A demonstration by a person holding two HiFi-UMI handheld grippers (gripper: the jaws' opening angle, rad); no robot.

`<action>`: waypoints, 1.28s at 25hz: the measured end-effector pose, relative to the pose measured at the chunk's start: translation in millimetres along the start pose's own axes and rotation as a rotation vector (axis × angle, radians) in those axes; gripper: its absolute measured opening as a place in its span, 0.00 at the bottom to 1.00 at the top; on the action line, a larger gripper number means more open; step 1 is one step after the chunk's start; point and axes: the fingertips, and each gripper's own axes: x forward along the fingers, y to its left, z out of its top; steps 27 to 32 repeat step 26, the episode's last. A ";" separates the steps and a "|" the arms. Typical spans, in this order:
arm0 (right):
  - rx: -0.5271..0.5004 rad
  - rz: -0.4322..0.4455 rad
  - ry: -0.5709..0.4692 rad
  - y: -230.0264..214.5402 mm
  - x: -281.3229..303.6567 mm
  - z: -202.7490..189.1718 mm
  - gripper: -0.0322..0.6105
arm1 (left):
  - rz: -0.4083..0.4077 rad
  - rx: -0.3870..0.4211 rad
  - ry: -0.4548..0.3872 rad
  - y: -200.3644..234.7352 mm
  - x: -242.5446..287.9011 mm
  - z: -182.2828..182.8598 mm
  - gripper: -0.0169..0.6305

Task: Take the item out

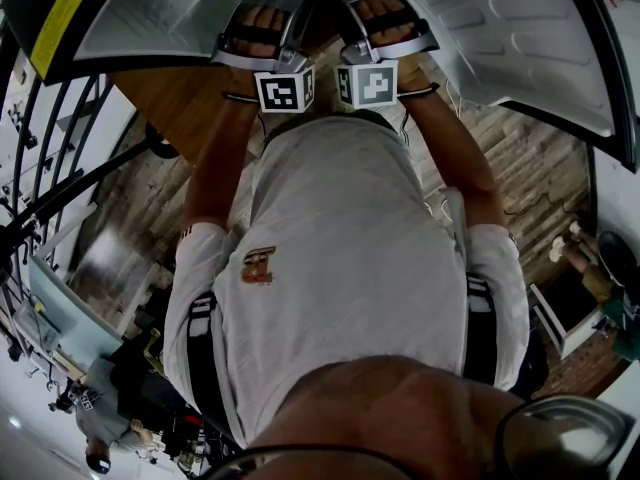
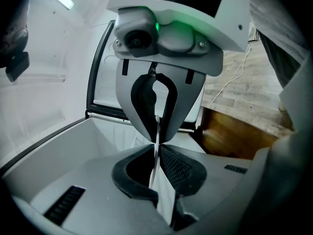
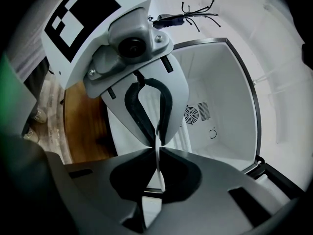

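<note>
L gripper [image 2: 157,143], R gripper [image 3: 158,148] pinch white item [image 2: 164,197]; vent [image 3: 193,114] only in right gripper view.

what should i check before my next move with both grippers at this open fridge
1. Left gripper shut on the thin white item: ok.
2. Right gripper shut on a thin white edge as well: ok.
3. Fridge compartment open in front of the grippers: ok.
4. Both grippers side by side at a matching height in the head view: ok.
5. Item fully out of the compartment: cannot tell, it shows only edge-on.
</note>
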 end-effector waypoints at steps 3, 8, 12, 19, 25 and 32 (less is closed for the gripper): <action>0.001 -0.007 -0.001 -0.9 -8.8 -1.0 0.11 | 0.007 0.004 0.000 1.1 -4.3 7.4 0.09; -0.004 -0.010 -0.003 0.0 -13.2 -1.8 0.11 | 0.011 -0.001 0.004 0.3 -6.6 11.1 0.09; -0.003 -0.013 -0.007 -3.4 -12.9 1.4 0.11 | 0.016 -0.003 0.005 4.6 -8.1 9.3 0.09; -0.004 -0.018 -0.008 -7.1 -13.8 4.4 0.11 | 0.017 -0.006 0.004 8.1 -10.4 8.3 0.09; -0.002 -0.016 -0.008 -7.8 -13.3 3.7 0.11 | 0.015 -0.006 0.004 8.7 -9.8 8.2 0.09; -0.001 -0.016 -0.008 -7.9 -13.0 3.4 0.11 | 0.014 -0.006 0.004 8.7 -9.6 8.3 0.09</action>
